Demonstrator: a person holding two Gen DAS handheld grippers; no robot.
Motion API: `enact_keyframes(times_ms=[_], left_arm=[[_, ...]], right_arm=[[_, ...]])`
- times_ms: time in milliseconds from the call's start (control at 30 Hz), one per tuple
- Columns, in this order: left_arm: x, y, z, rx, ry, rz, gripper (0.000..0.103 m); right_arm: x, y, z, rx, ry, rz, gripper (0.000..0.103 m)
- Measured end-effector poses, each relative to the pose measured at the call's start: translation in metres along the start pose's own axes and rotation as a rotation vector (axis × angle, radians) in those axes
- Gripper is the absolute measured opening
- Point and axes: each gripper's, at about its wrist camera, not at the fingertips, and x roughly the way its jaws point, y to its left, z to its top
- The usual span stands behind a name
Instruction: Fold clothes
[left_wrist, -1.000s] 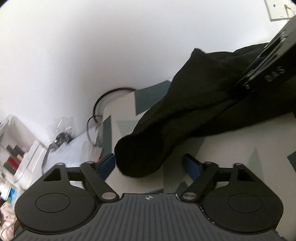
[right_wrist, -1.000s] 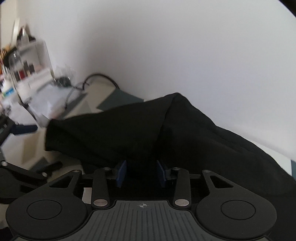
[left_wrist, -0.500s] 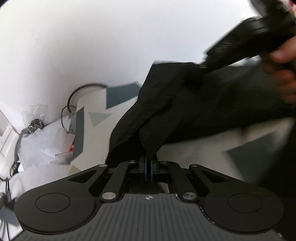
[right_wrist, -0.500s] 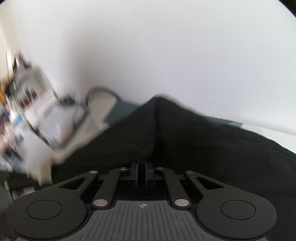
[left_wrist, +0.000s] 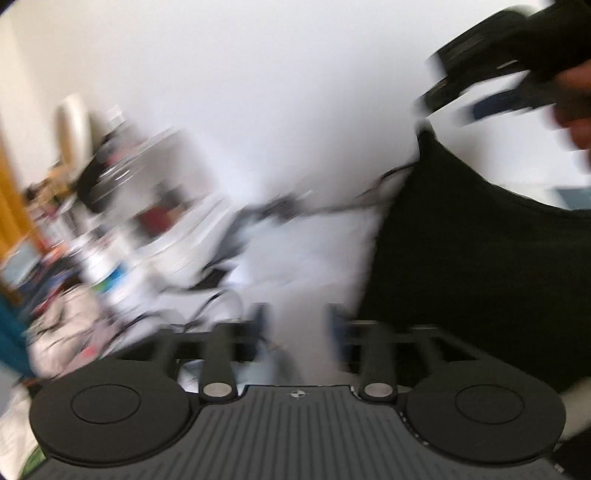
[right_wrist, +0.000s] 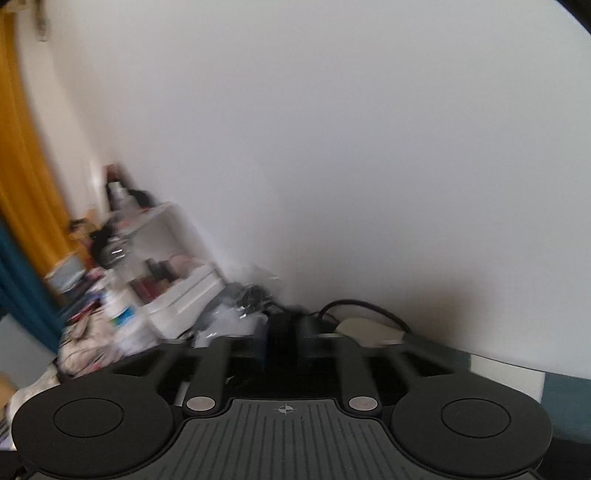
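black garment let go mid-fold

the left hand-held gripper has just opened, jaws apart and empty; the right hand-held gripper has opened too, dark cloth between. the black garment lies right, bunched; folding looks unfinished.

My left gripper has just opened, dropping the black garment; right gripper opening too, both swinging left.

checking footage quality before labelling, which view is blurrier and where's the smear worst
Left wrist view is blurrier: the cluttered white shelves streak sideways, and the black fabric garment has soft edges. Right wrist view is milder, smearing mainly the orange curtain; the plain white wall shows a soft shadow.
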Motion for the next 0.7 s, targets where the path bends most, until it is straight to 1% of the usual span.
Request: enact_keyframes(times_ms=[33,100,133,167,233,300,400,433,500,567,600,667,700], left_arm=[[0.003,0.004,-0.002,-0.017,0.017,0.021,0.071],[-0.004,0.005,-0.009,-0.056,0.003,-0.084,0.071],[-0.007,-0.002,-0.01,-0.043,0.004,-0.119,0.071],[-0.009,-0.009,-0.01,-0.03,0.005,-0.154,0.071],[-0.011,-0.03,-0.009,0.006,0.005,-0.221,0.071],[-0.011,-0.055,-0.006,0.05,0.003,-0.285,0.071],[-0.005,-0.105,0.004,0.113,0.021,-0.39,0.072],[-0.002,-0.12,0.007,0.134,0.028,-0.415,0.074],[0.006,-0.152,0.016,0.169,0.051,-0.437,0.075],[0.013,-0.18,0.026,0.191,0.072,-0.444,0.082],[0.017,-0.193,0.03,0.201,0.081,-0.445,0.082],[0.027,-0.213,0.035,0.205,0.106,-0.442,0.082],[0.035,-0.22,0.036,0.198,0.135,-0.441,0.082]], right_arm=[[0.0,0.001,-0.002,0.003,-0.009,-0.039,0.062],[-0.012,-0.009,-0.013,0.001,-0.01,-0.056,0.063],[-0.019,-0.022,-0.02,0.008,0.0,-0.076,0.067],[-0.026,-0.036,-0.026,0.016,0.012,-0.098,0.067],[-0.049,-0.077,-0.039,0.073,0.044,-0.197,0.067],[-0.078,-0.122,-0.048,0.18,0.068,-0.291,0.066],[-0.147,-0.183,-0.071,0.3,0.07,-0.447,0.065],[-0.168,-0.2,-0.076,0.317,0.066,-0.509,0.066],[-0.211,-0.23,-0.091,0.342,0.06,-0.647,0.067],[-0.244,-0.254,-0.105,0.378,0.063,-0.773,0.071],[-0.258,-0.266,-0.113,0.391,0.073,-0.825,0.071],[-0.275,-0.281,-0.129,0.39,0.108,-0.9,0.074],[-0.283,-0.288,-0.136,0.388,0.126,-0.935,0.075]])
